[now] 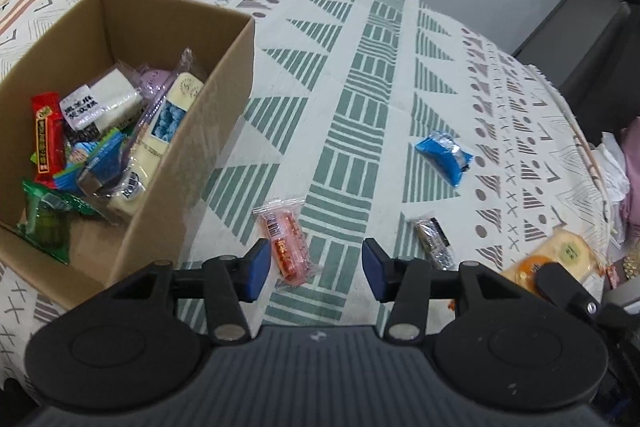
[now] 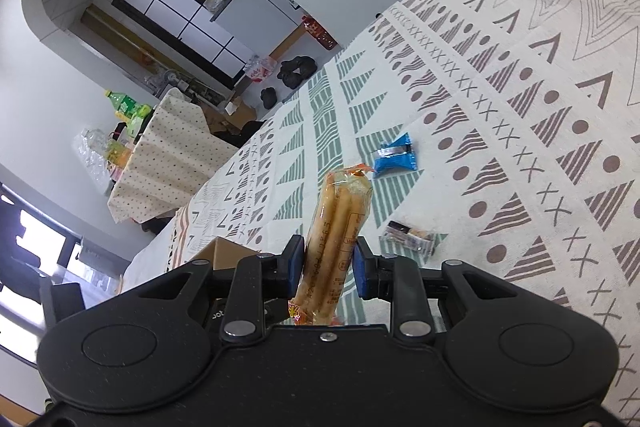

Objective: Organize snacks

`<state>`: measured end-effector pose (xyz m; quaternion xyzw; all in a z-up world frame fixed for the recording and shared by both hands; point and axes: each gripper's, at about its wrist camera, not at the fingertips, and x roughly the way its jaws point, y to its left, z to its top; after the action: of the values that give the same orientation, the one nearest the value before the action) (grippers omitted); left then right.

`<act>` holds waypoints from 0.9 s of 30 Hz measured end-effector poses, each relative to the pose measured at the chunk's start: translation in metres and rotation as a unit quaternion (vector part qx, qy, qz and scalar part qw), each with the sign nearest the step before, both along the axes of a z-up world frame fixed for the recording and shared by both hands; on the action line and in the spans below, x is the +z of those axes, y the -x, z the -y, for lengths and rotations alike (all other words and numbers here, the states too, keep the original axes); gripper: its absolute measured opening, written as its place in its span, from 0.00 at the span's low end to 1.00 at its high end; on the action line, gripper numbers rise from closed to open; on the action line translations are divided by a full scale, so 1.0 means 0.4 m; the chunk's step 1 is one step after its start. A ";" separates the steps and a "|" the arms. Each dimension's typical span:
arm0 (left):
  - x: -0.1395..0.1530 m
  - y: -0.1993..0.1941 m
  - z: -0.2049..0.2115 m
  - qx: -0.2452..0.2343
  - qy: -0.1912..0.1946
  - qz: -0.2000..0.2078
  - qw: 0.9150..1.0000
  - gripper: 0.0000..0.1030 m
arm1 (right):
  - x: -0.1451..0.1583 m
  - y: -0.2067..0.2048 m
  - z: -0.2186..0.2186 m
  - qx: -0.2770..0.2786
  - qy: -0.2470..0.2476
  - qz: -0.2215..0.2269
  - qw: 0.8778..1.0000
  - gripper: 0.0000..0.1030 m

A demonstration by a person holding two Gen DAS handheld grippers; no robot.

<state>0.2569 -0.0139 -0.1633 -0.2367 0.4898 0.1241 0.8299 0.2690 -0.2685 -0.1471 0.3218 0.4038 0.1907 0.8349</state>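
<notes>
Fingers (image 1: 261,269) of the left gripper (image 1: 316,271) stand part open with nothing between the blue pads; the pink-and-orange clear-wrapped snack packet (image 1: 286,243) lies on the patterned cloth just ahead of the left-hand pad, nearly touching it. Fingers (image 2: 294,263) of the right gripper (image 2: 329,265) are closed on a long clear packet of tan bread sticks (image 2: 342,223), held near its lower end and standing out forward past the pads.

Brown cardboard box (image 1: 224,75), open-topped and already holding several wrapped snacks, sits to the left of the left fingers on the cloth-covered counter (image 1: 360,75). A blue foil packet (image 1: 442,155) lies ahead and to the right; a small dark-and-silver packet (image 1: 434,241) lies just beyond the right-hand pad.

Judgement: the step in hand is a pickup of the pink packet. It sits off-centre, so the gripper should shift left to straddle it, descend until the pads bracket its narrow sides, then close gently; the wrapper is slippery and thin.

Left gripper is pitched steeply downward over the cloth. Right gripper is angled shallowly downward, above the cloth.
</notes>
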 end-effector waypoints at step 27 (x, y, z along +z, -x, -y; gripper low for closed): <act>-0.103 -0.041 0.014 0.016 -0.025 -0.019 0.999 0.17 | -0.078 -0.031 0.022 0.002 -0.009 -0.034 0.999 0.25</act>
<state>0.2731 -0.0194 -0.2045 -0.2211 0.4982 0.1536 0.8242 0.2813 -0.2775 -0.1785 0.3348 0.4313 0.1845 0.8173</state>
